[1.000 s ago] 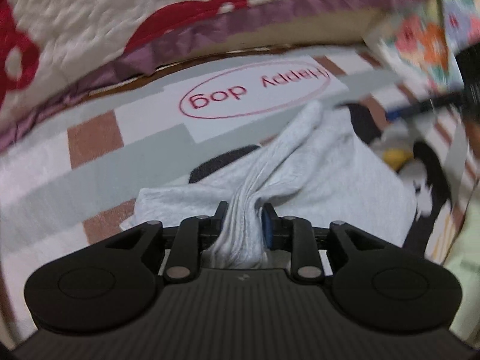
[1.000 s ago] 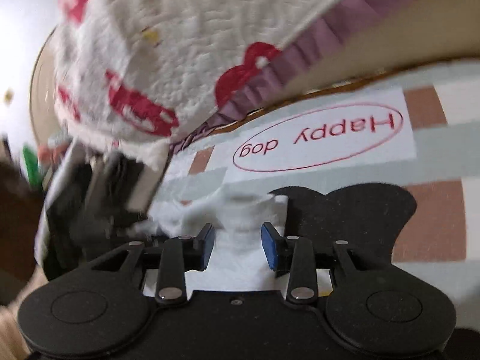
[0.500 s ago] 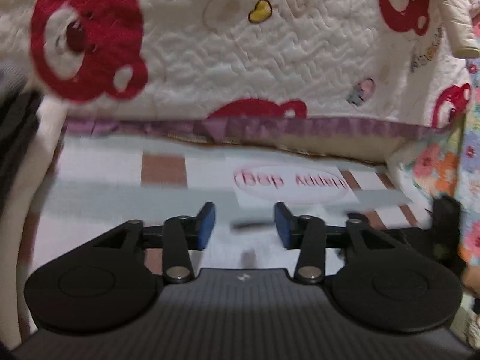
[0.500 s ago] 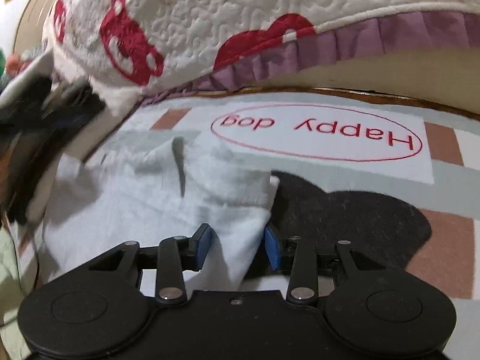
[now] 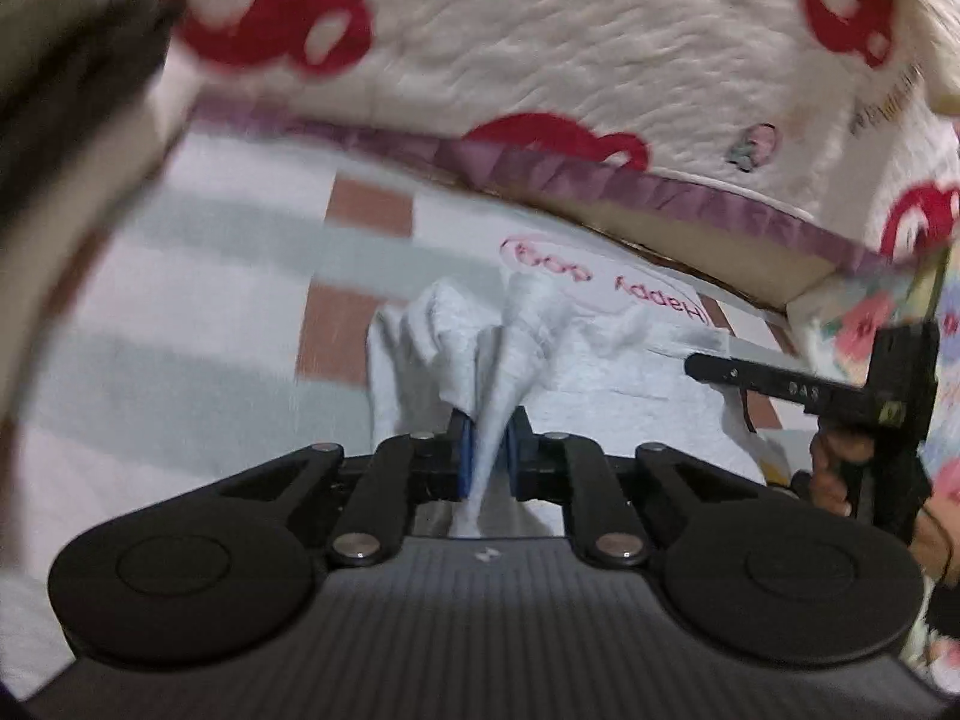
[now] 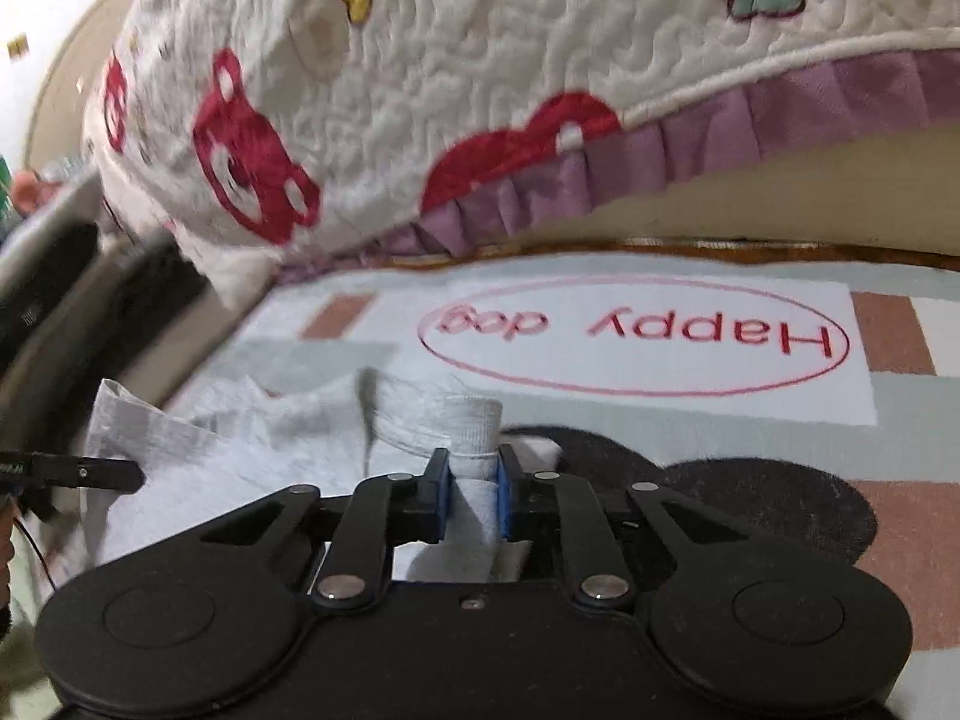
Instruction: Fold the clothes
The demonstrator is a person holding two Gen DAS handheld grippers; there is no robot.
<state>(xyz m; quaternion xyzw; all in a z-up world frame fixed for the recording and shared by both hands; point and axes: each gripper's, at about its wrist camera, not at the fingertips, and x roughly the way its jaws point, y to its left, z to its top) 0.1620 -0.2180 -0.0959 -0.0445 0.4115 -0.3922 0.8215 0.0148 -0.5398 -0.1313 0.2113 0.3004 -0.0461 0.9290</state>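
On the rug (image 6: 660, 420), both tools are closing on the grey garment (image 5: 600, 372).

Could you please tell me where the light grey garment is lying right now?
The light grey fabric garment lies crumpled on the checked rug, just below its red "Happy dog" oval, beside the quilted bear-print bedspread.
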